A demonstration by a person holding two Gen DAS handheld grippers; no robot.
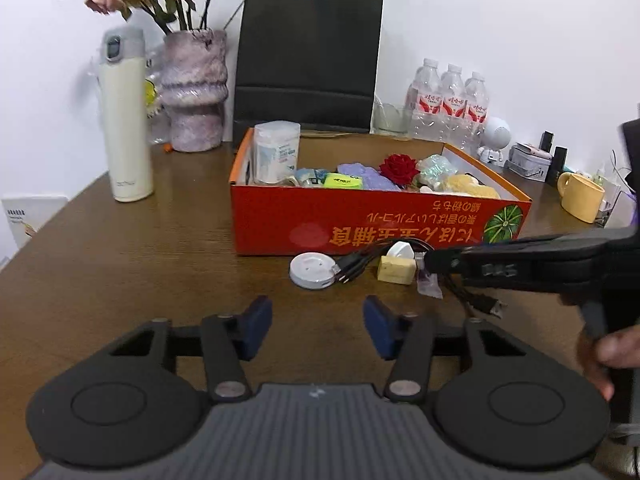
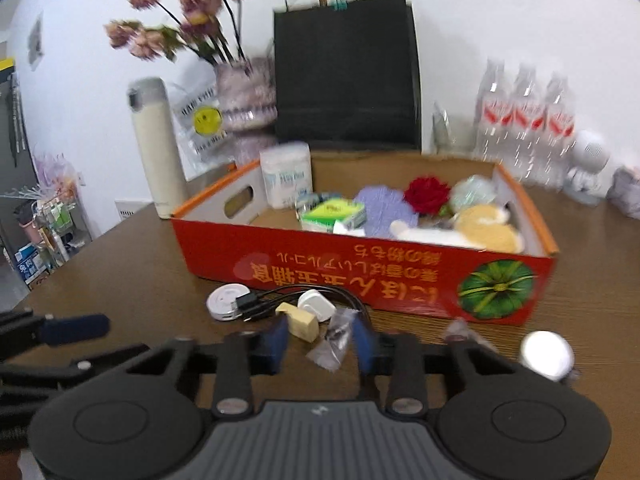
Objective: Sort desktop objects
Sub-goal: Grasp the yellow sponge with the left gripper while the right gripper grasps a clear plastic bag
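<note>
An orange cardboard box [image 1: 360, 224] [image 2: 320, 268] holds a red rose [image 1: 398, 168], a purple cloth, a green pack and other small items. In front of it lie a white round disc [image 1: 313, 271] [image 2: 226, 302], black cables [image 1: 360, 262], a white plug [image 2: 317, 306], a yellow block [image 1: 395, 270] [image 2: 302, 322] and a small clear bag [image 2: 334, 344]. My left gripper [image 1: 318, 326] is open and empty above bare table. My right gripper [image 2: 320, 342] is open, low, with the clear bag between its fingers; it also shows from the side in the left wrist view [image 1: 430, 260].
A cream flask [image 1: 126, 120], a vase of dried flowers [image 1: 194, 88], a black paper bag [image 1: 308, 60], water bottles [image 1: 452, 100], a small white robot figure [image 1: 496, 136] and a yellow mug [image 1: 580, 196] stand around the wooden table [image 1: 140, 260]. A shiny round object [image 2: 546, 354] lies right.
</note>
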